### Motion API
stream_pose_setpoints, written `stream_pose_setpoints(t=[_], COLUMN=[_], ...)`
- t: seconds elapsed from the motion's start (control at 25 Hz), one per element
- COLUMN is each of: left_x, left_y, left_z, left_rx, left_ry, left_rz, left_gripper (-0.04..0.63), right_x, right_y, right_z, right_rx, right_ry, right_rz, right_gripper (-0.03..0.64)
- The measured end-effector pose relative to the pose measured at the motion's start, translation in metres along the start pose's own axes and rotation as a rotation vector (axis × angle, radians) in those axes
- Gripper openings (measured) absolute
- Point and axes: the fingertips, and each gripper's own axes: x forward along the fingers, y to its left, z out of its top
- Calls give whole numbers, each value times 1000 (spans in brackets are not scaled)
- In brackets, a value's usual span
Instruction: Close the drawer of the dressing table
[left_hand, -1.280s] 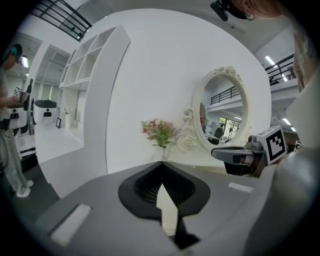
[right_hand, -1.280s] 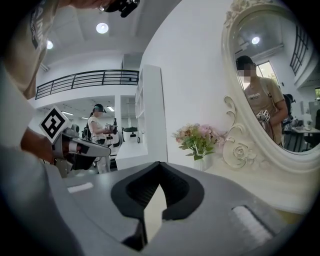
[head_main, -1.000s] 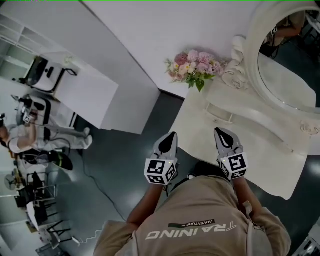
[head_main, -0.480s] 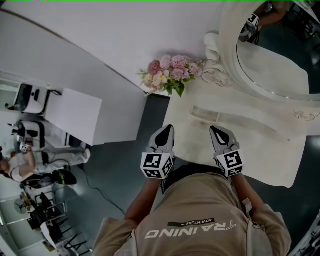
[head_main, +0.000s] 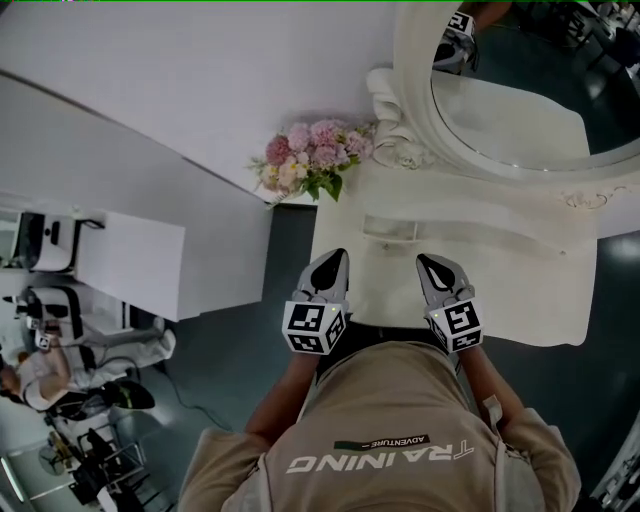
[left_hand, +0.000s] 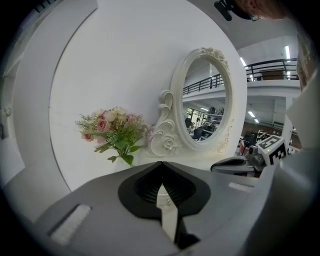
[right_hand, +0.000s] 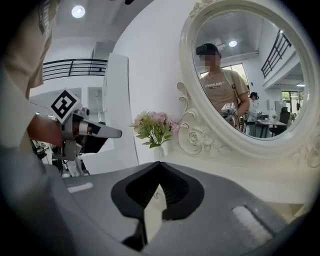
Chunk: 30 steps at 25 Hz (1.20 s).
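The white dressing table (head_main: 520, 290) stands against the wall, with an oval mirror (head_main: 510, 110) on top. A small drawer front with a handle (head_main: 392, 230) shows in its raised back shelf. My chest hides any drawer under the front edge. My left gripper (head_main: 336, 258) and right gripper (head_main: 424, 262) hover side by side over the table's front edge, both shut and holding nothing. In the left gripper view the left gripper (left_hand: 161, 163) points at the mirror's frame (left_hand: 170, 142). In the right gripper view the right gripper (right_hand: 159, 163) points toward the flowers (right_hand: 155, 127).
A pink bouquet (head_main: 305, 160) stands at the table's back left corner. To the left are a white cabinet (head_main: 120, 270), dark floor (head_main: 240, 340), and a seated person among chairs (head_main: 60, 370). A white wall (head_main: 200, 70) lies behind.
The table and mirror have shifted left and nearer in the head view. Both grippers now reach over the table's front edge. Both stay shut.
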Motion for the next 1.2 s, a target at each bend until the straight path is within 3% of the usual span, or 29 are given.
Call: stream_pose_setpoints(t=[0.28, 0.48, 1.0, 1.2], left_x=[2, 6, 14, 20], left_y=[2, 13, 19, 20], left_z=[18, 16, -15, -20], left_rx=[50, 56, 9, -11], left_ry=[-15, -7, 62, 71], left_rz=[-84, -108, -166, -178], left_gripper=[17, 17, 17, 17], right_x=[-14, 0, 57, 80], right_y=[-11, -1, 11, 20], right_z=[-2, -10, -62, -83], right_rx=[80, 23, 312, 320], right_ry=[14, 68, 212, 282], right_rz=[-129, -114, -60, -48], right_gripper=[3, 3, 3, 3])
